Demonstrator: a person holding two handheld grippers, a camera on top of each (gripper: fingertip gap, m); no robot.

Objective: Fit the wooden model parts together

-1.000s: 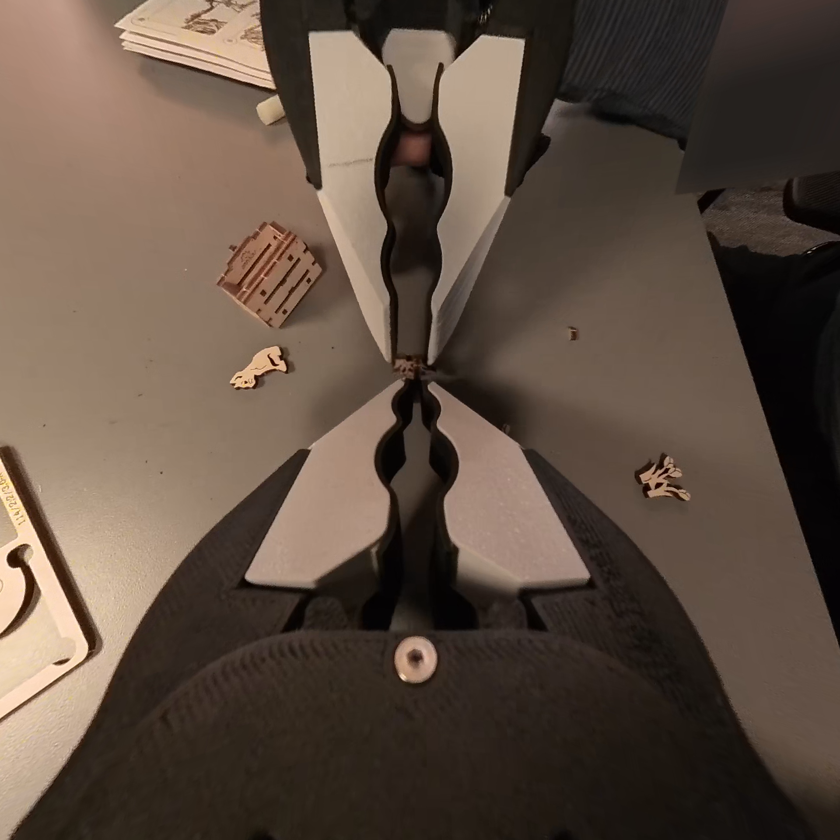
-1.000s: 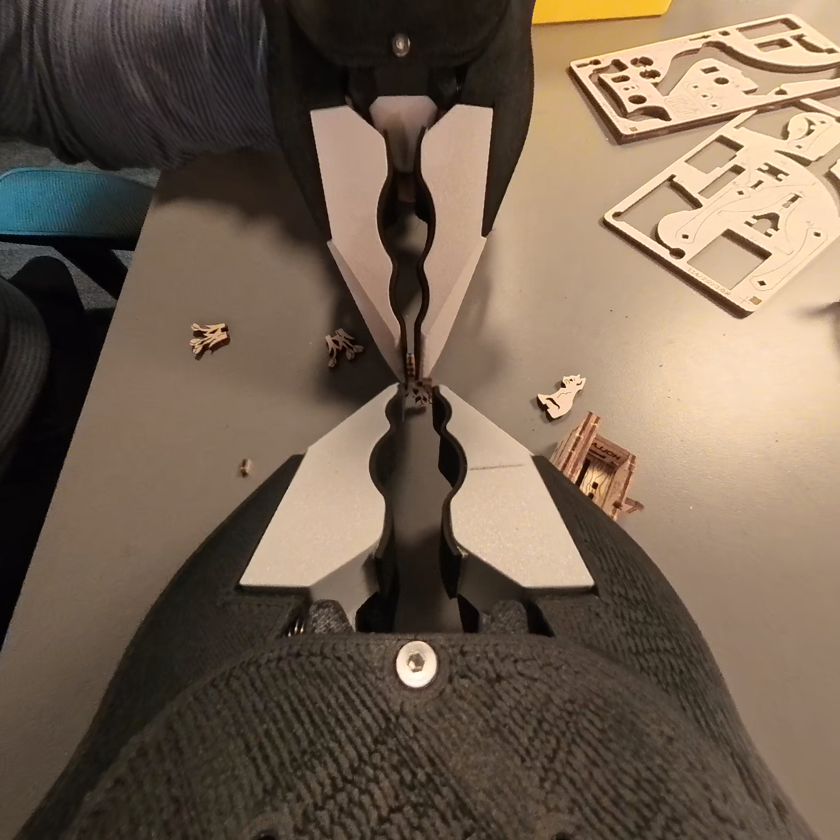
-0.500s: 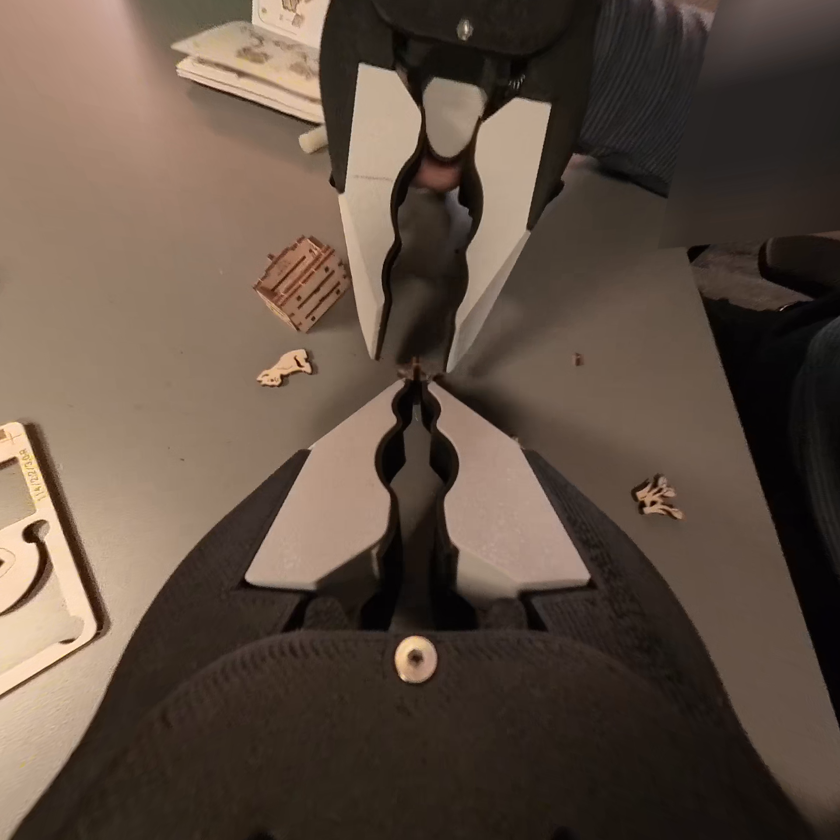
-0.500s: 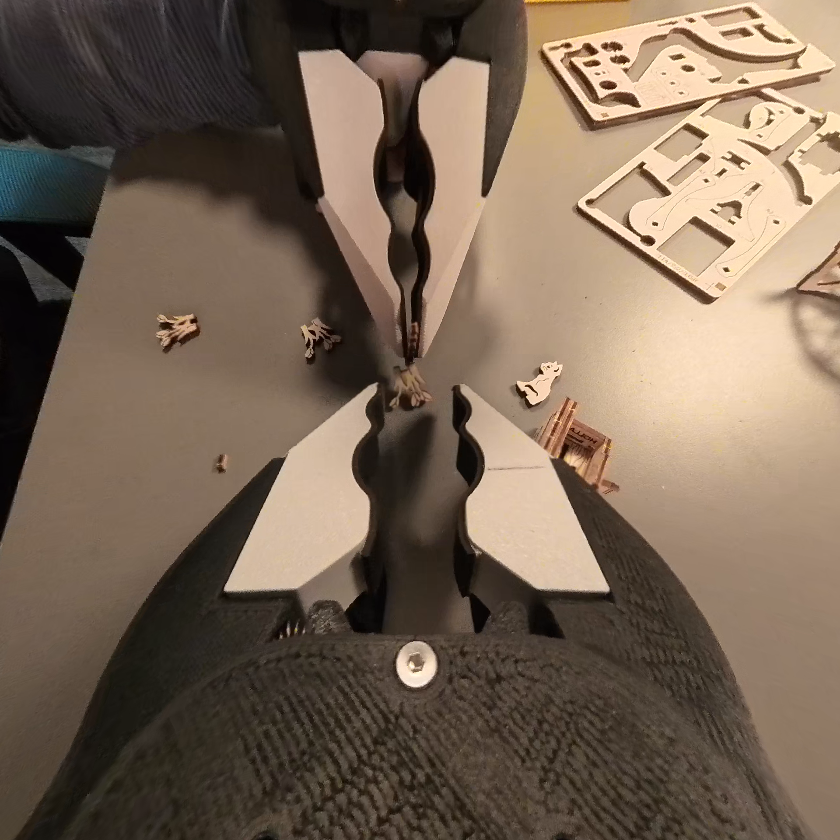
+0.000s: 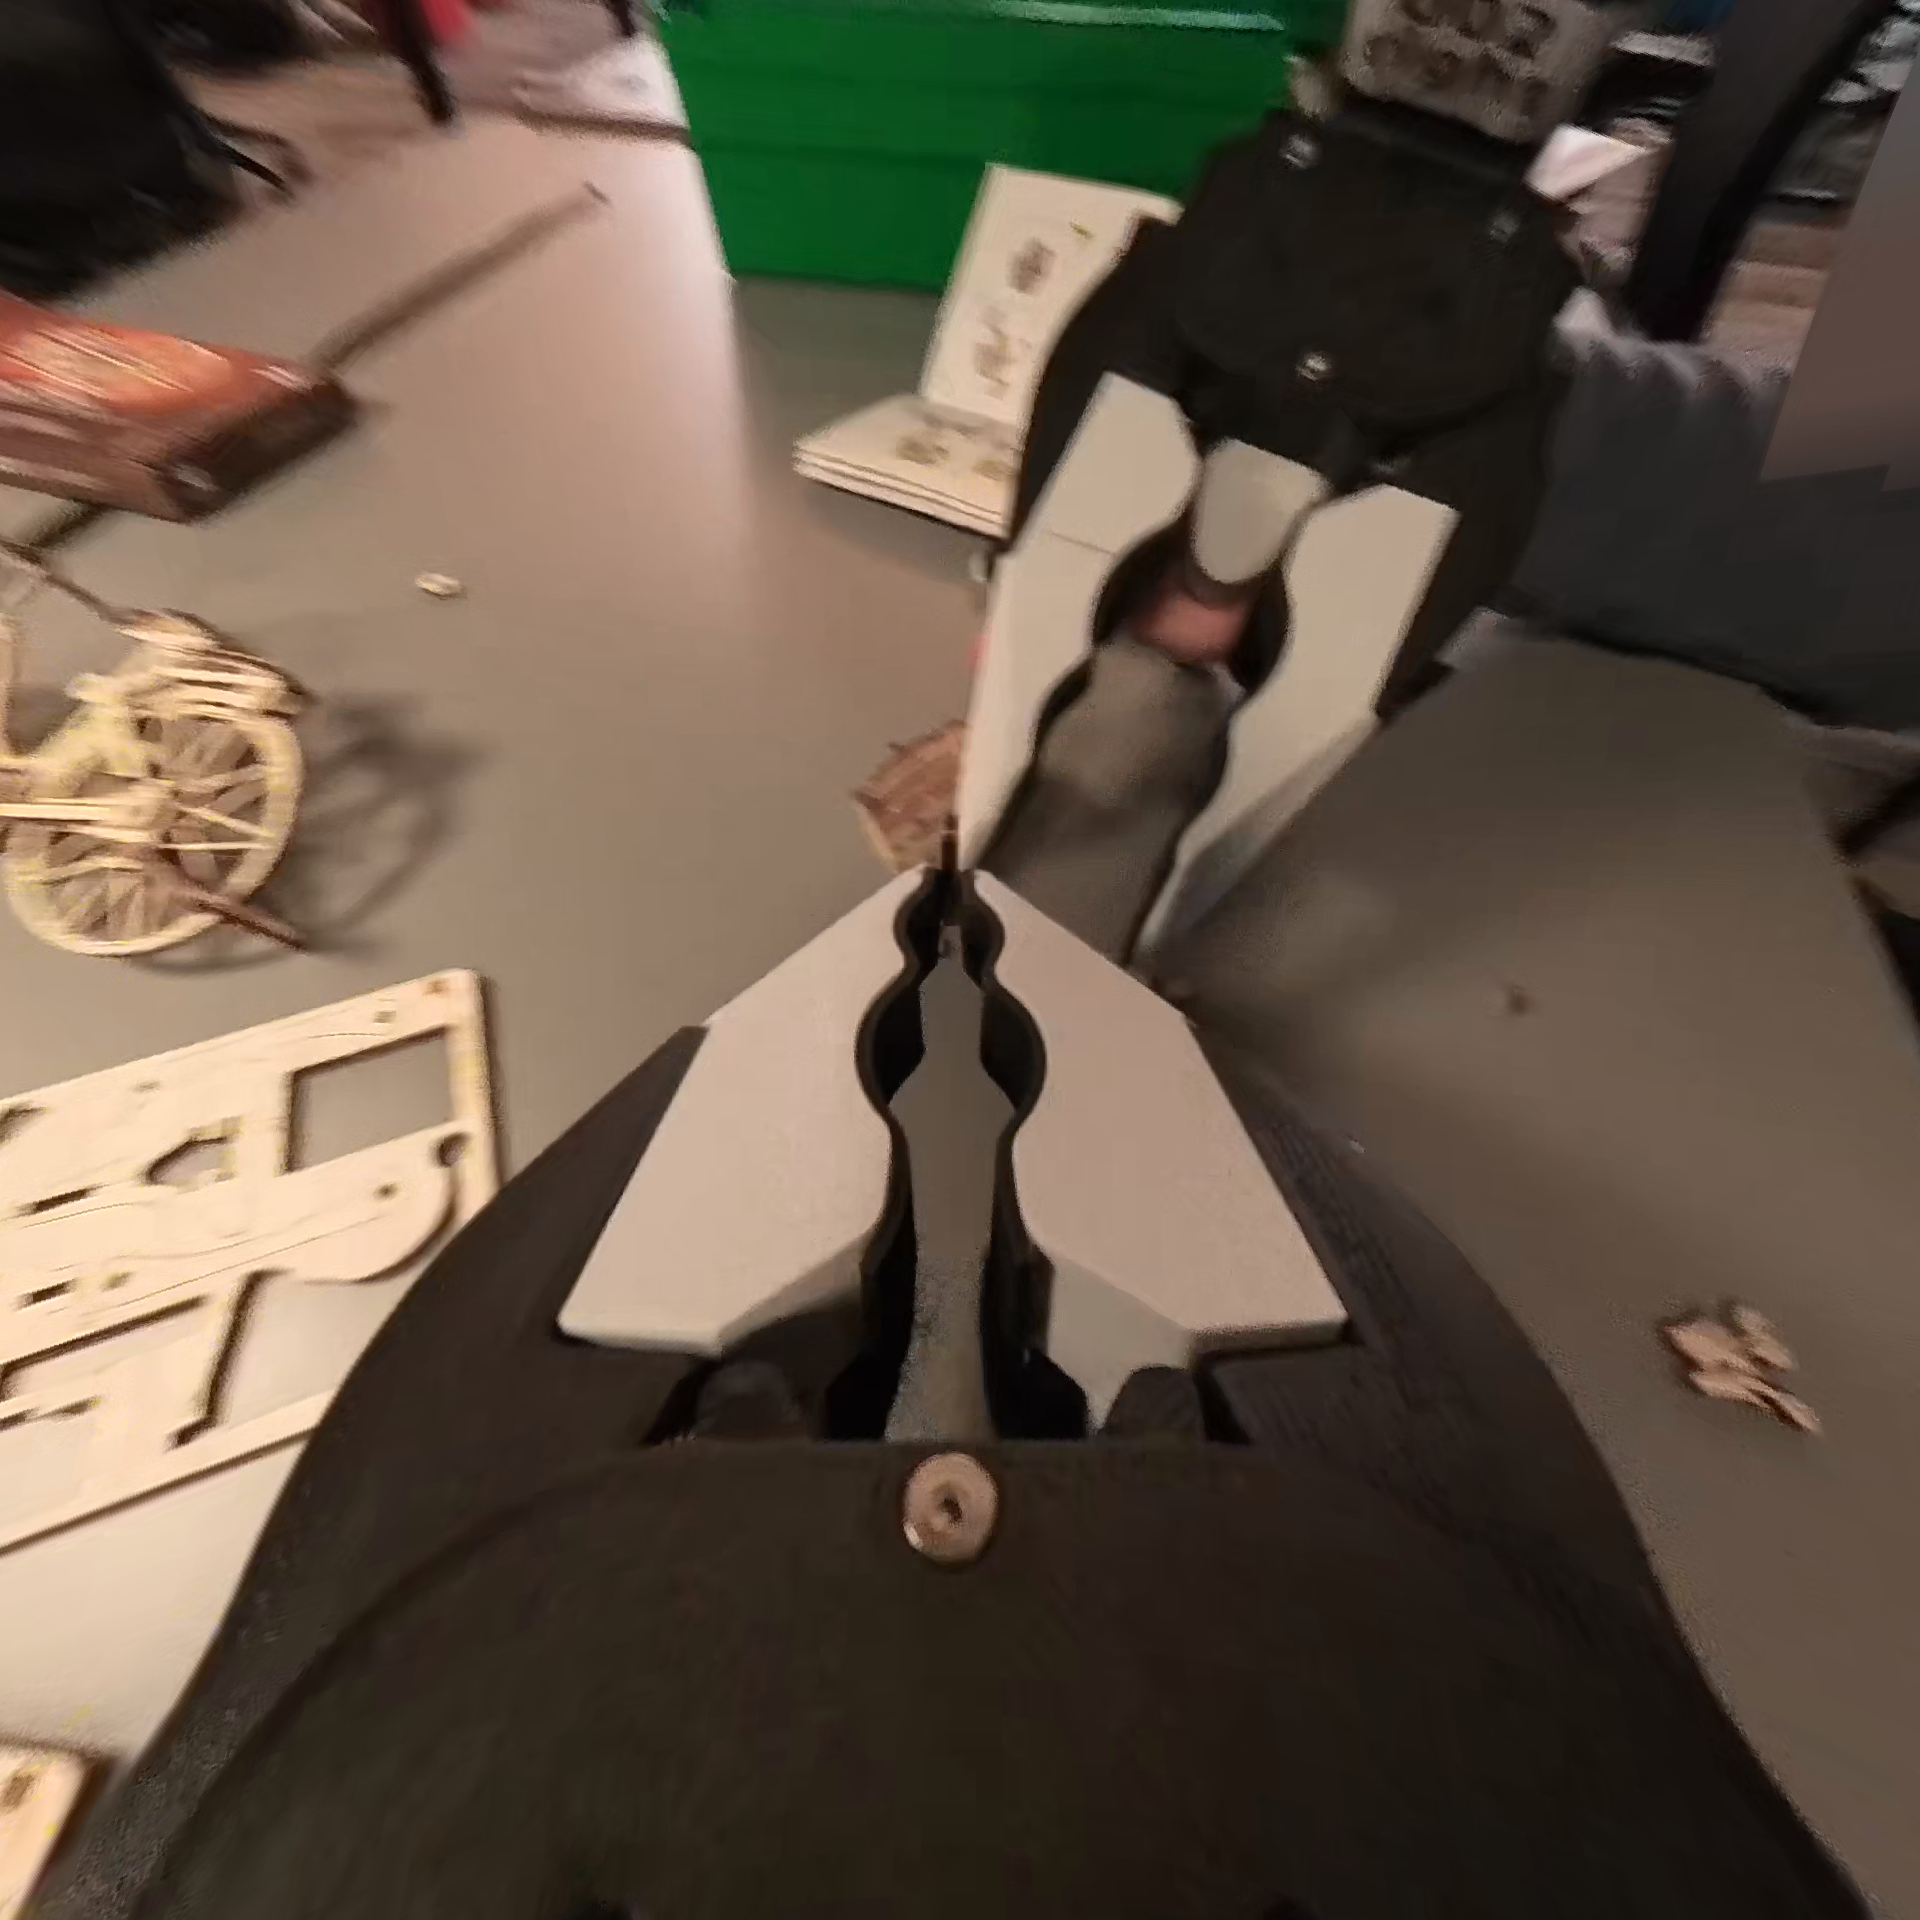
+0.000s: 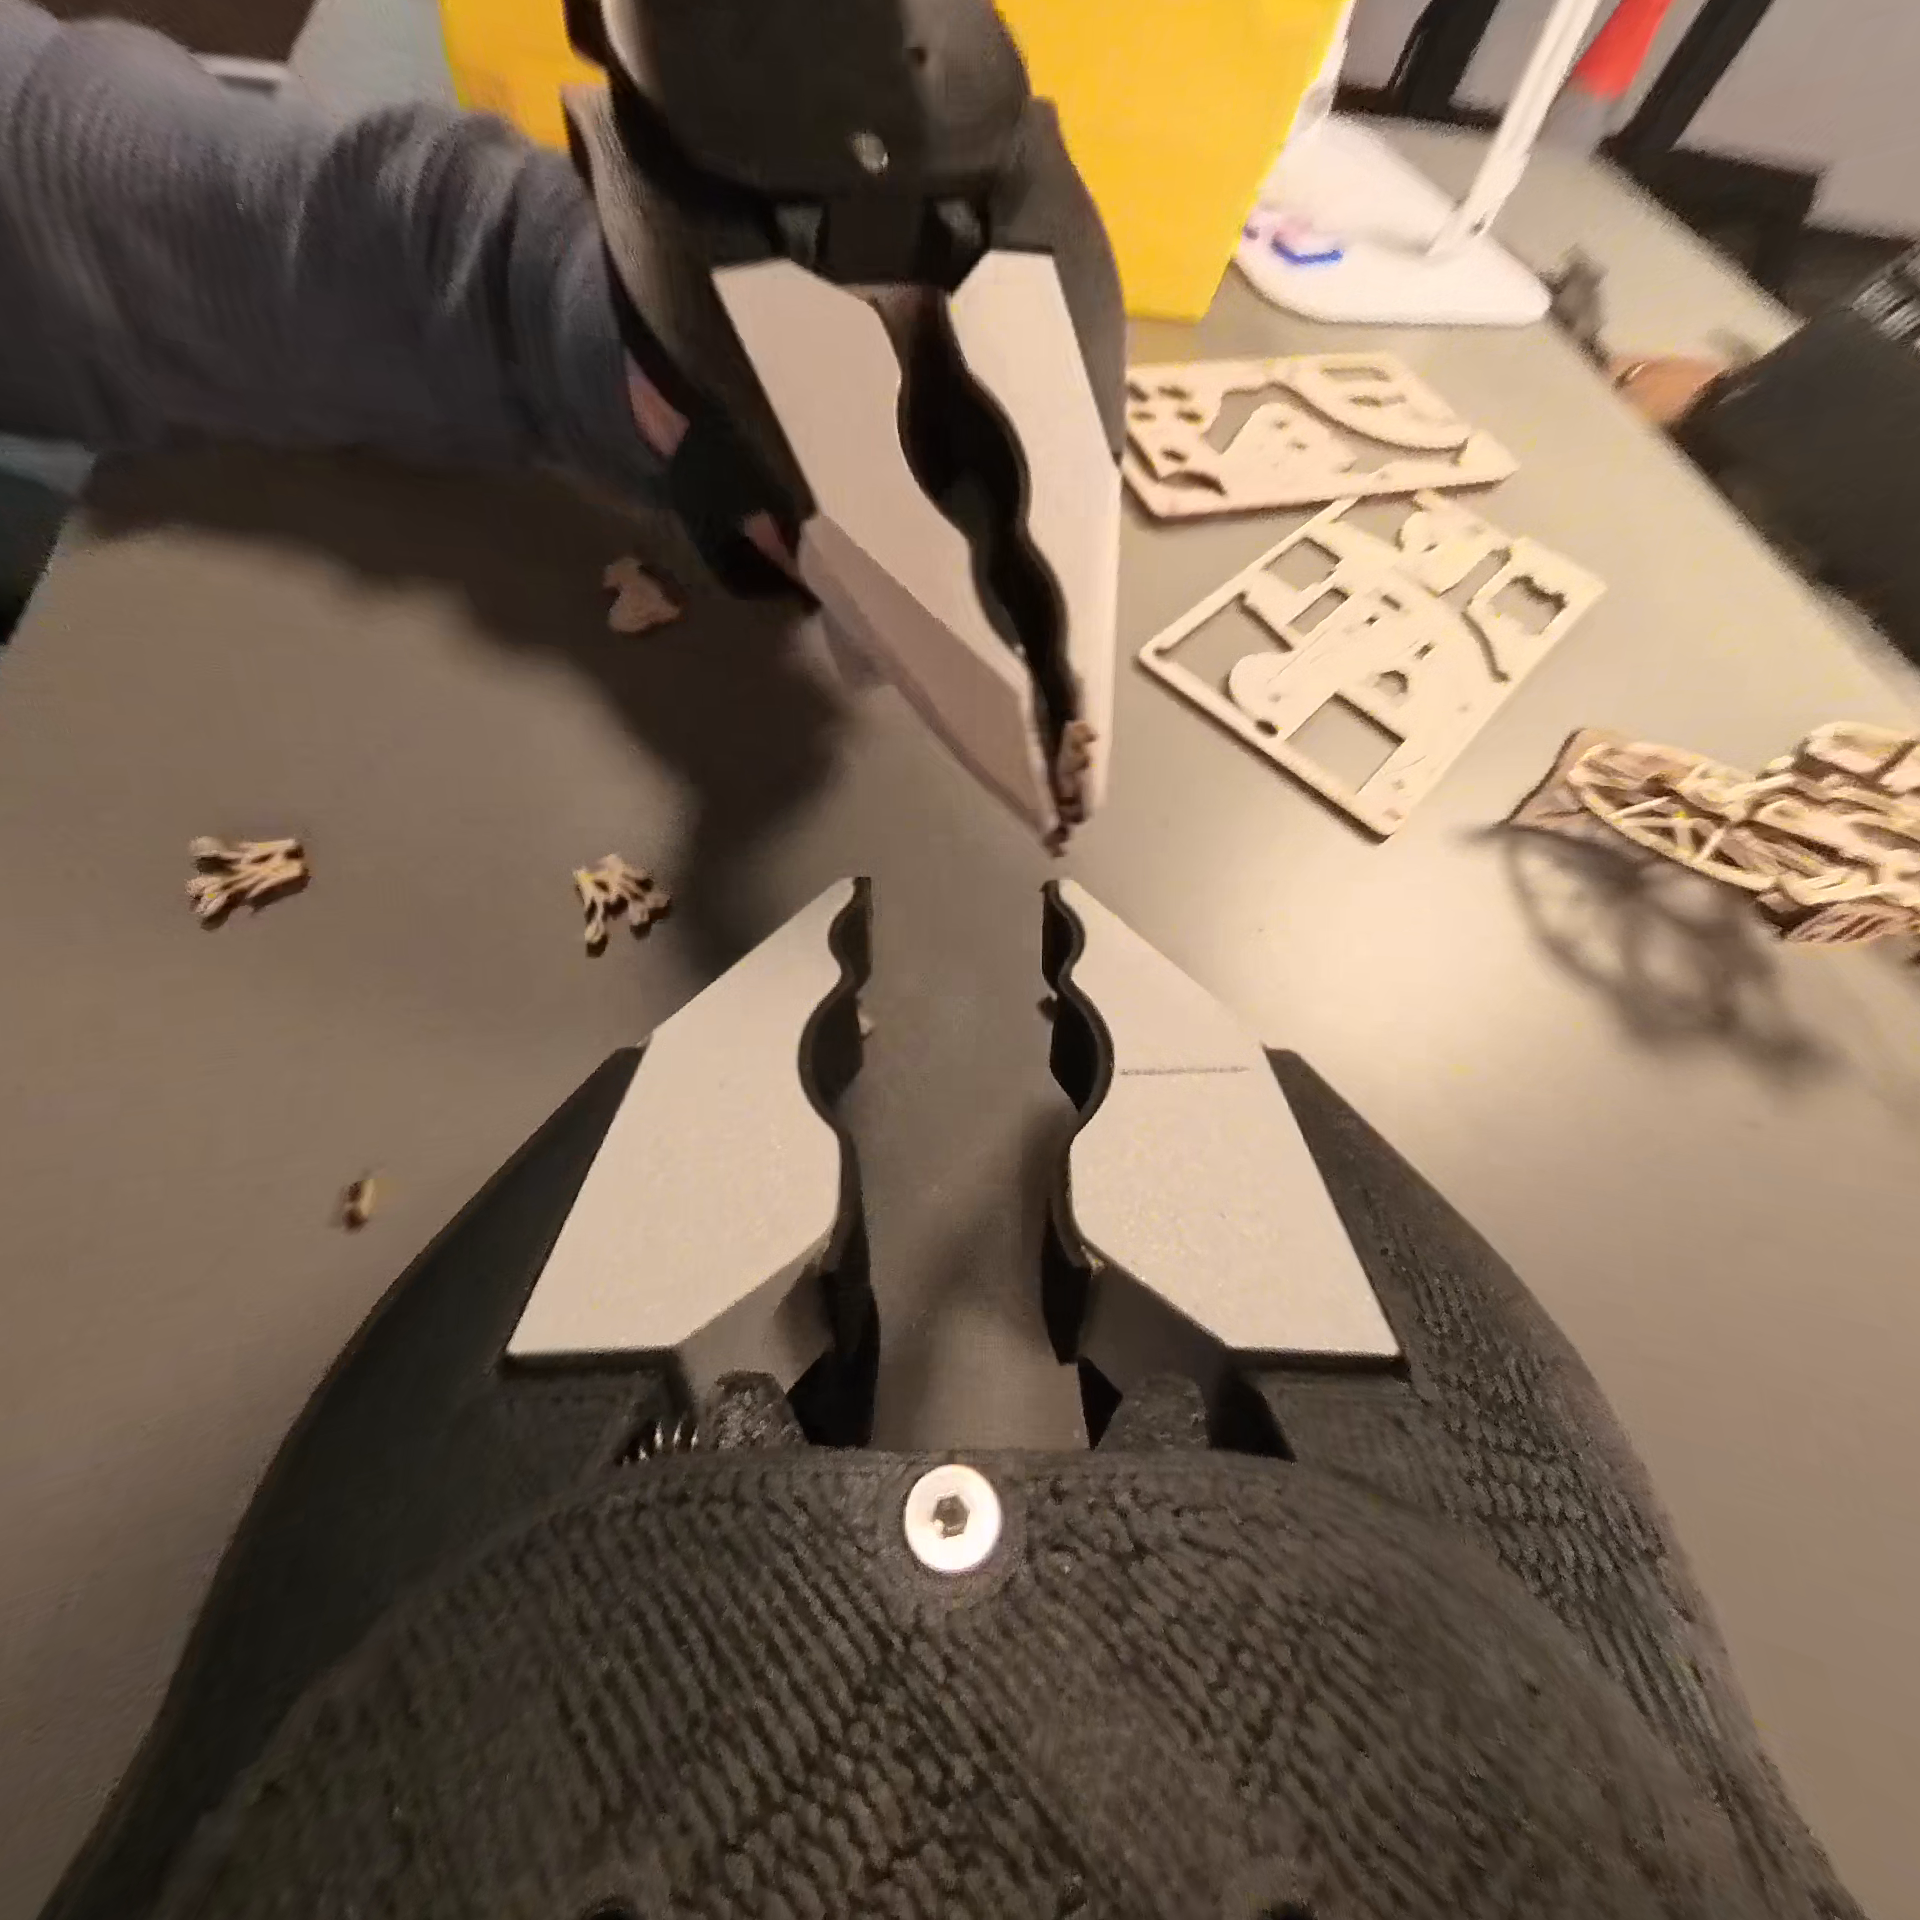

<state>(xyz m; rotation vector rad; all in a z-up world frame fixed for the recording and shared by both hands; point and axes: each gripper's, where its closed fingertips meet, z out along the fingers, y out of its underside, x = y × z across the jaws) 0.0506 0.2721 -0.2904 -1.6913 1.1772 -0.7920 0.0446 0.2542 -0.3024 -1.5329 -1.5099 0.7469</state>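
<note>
My left gripper (image 5: 948, 883) is shut on a small wooden part (image 5: 948, 847) pinched at its tips and held above the grey table (image 5: 623, 644). In the right wrist view the same gripper (image 6: 1060, 826) comes down from the top with the part (image 6: 1072, 764) edge-on between its fingers. My right gripper (image 6: 953, 888) is open and empty, its tips just below and in front of the left one. It also shows in the left wrist view (image 5: 1060, 904), open, close beside the left tips.
Loose wooden cut-outs (image 6: 244, 878) (image 6: 618, 894) lie at the left. Punched wooden sheets (image 6: 1371, 655) (image 5: 239, 1195), a wooden bicycle model (image 5: 145, 790), a small wooden house (image 5: 914, 800), booklets (image 5: 987, 312), a green bin (image 5: 977, 135) and a yellow box (image 6: 1174, 156) surround the work spot. Both grippers' tips are close together, under 4 cm apart. The wooden bicycle model (image 5: 145, 790) is about 20 cm from both grippers' fingertips. Seen from the right wrist view (image 6: 1737, 808) as well.
My right gripper has opened, let go of the part and drawn back. The left gripper keeps the part and has tilted and shifted right in the right wrist view. Both views now look farther across the table.
</note>
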